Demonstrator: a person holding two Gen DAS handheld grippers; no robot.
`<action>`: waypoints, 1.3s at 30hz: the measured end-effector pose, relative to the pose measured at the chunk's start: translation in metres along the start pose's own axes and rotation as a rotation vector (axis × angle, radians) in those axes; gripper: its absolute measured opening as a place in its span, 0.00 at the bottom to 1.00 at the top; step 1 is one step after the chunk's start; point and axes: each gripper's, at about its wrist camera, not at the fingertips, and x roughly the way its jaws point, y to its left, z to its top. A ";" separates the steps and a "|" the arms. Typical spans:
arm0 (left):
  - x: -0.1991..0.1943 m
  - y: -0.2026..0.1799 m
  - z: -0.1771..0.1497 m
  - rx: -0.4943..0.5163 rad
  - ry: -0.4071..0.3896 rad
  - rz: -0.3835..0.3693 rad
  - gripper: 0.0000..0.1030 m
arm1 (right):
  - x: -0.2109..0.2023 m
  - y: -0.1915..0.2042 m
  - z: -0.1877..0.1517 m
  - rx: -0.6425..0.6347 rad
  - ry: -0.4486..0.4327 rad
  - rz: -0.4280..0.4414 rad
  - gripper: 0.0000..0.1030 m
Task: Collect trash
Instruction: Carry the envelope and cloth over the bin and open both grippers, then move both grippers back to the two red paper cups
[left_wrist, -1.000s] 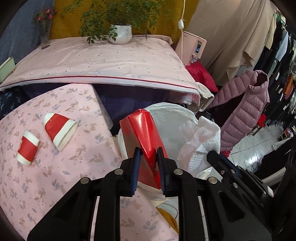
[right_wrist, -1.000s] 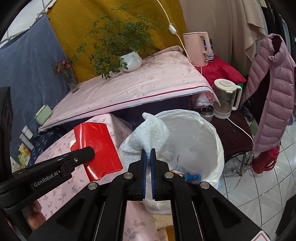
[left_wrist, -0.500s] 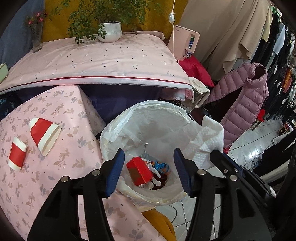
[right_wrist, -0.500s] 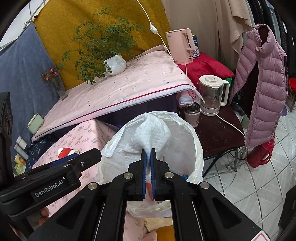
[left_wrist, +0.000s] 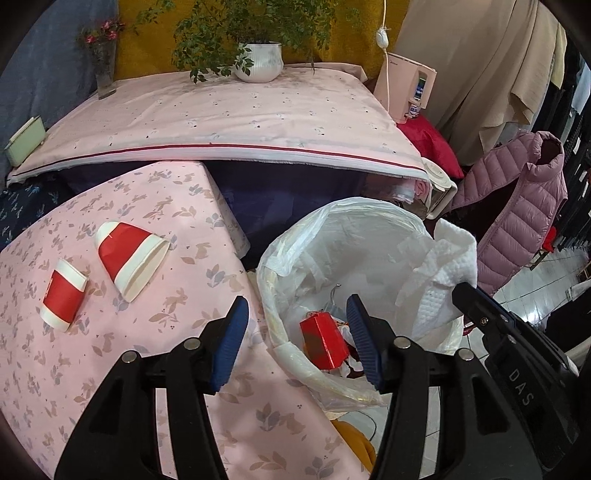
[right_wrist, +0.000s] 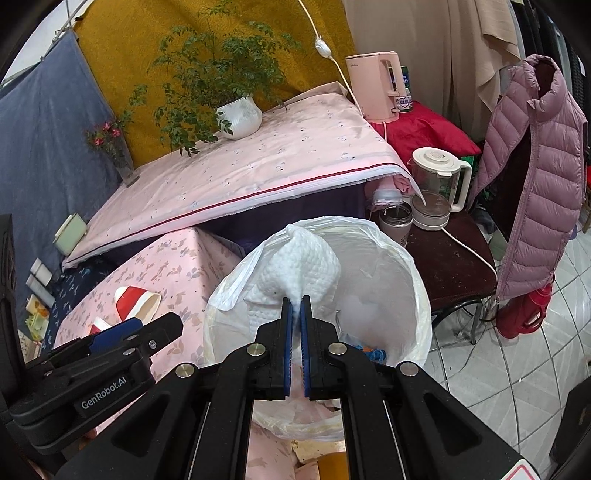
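Left wrist view: the left gripper is seen with its blue-padded fingers spread wide and nothing between them, poised over the near rim of the trash bin. The bin is lined with a white plastic bag and stands just beside the corner of the worktop, which is covered by a pink rabbit-print cloth. Inside the bin, a red carton is seen lying tilted among other scraps. Two red-and-white paper cups are lying on their sides on the worktop, well to the left of the bin: a larger cup nearer the bin and a smaller cup just beyond it. A white paper towel is held over the right side of the bin by the right gripper, whose body enters from the right.

Right wrist view: the right gripper is pressed together on the lower edge of the paper towel, which is bunched upright directly above the bin's opening. The bin rim is seen behind and around the towel, with blue and orange scraps at the bottom. The left gripper is visible to the left of the bin, above the worktop, with the larger cup just behind it. A blender jug stands on a dark side table behind the bin.
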 end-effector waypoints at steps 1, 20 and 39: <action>0.000 0.002 0.000 -0.002 -0.002 0.007 0.51 | 0.001 0.002 0.000 -0.005 0.003 -0.002 0.04; -0.008 0.044 -0.013 -0.076 -0.013 0.080 0.59 | -0.001 0.037 -0.005 -0.051 -0.001 0.005 0.35; -0.024 0.094 -0.031 -0.159 -0.017 0.127 0.62 | -0.003 0.085 -0.020 -0.136 0.022 0.028 0.38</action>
